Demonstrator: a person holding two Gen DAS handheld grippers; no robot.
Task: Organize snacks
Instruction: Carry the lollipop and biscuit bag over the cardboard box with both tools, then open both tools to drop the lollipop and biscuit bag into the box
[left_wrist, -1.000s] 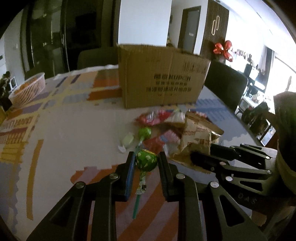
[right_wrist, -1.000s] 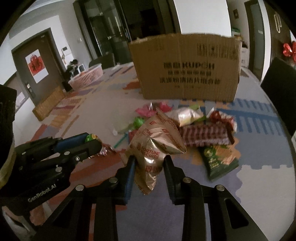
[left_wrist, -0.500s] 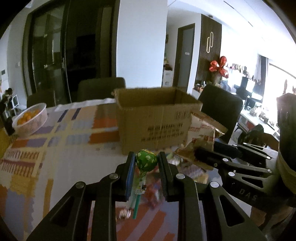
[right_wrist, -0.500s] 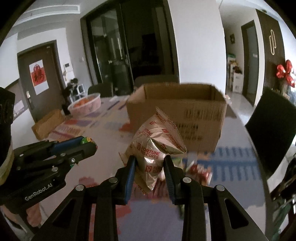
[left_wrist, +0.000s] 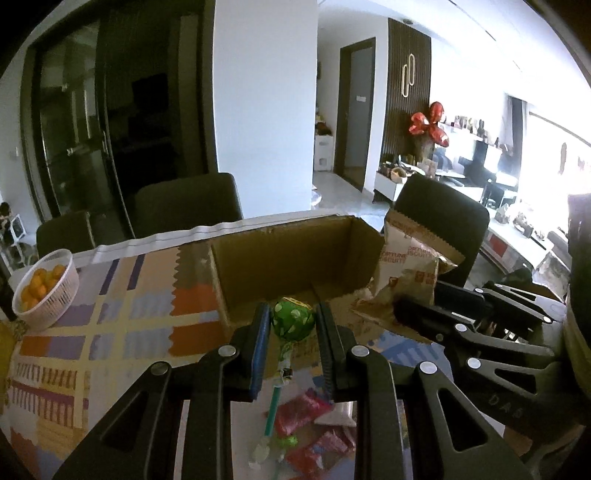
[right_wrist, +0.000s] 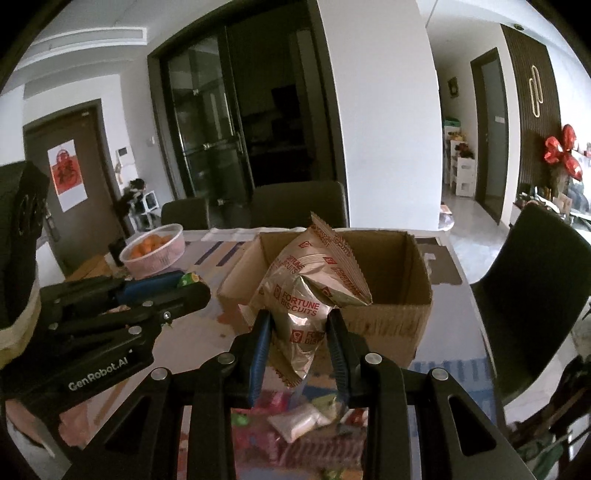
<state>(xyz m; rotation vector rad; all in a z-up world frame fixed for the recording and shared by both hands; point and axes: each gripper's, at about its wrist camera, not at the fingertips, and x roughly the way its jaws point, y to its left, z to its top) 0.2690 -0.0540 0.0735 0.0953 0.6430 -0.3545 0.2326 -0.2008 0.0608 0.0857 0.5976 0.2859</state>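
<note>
My left gripper (left_wrist: 291, 325) is shut on a green lollipop (left_wrist: 292, 320), its stick hanging down, held in the air just before the near rim of the open cardboard box (left_wrist: 295, 254). My right gripper (right_wrist: 299, 332) is shut on a silver Fortune Biscuits bag (right_wrist: 306, 291), held above the table in front of the same box (right_wrist: 388, 314). The bag also shows in the left wrist view (left_wrist: 410, 269) at the box's right corner. The left gripper appears at the left of the right wrist view (right_wrist: 184, 291).
Loose snack packets (left_wrist: 306, 428) lie on the patterned tablecloth below the grippers, also in the right wrist view (right_wrist: 299, 424). A white basket of oranges (left_wrist: 44, 288) stands at the table's left. Dark chairs (left_wrist: 184, 210) stand behind and to the right (right_wrist: 532, 280).
Both grippers have risen from the snack pile with their items and moved toward the box; its open inside now shows.
</note>
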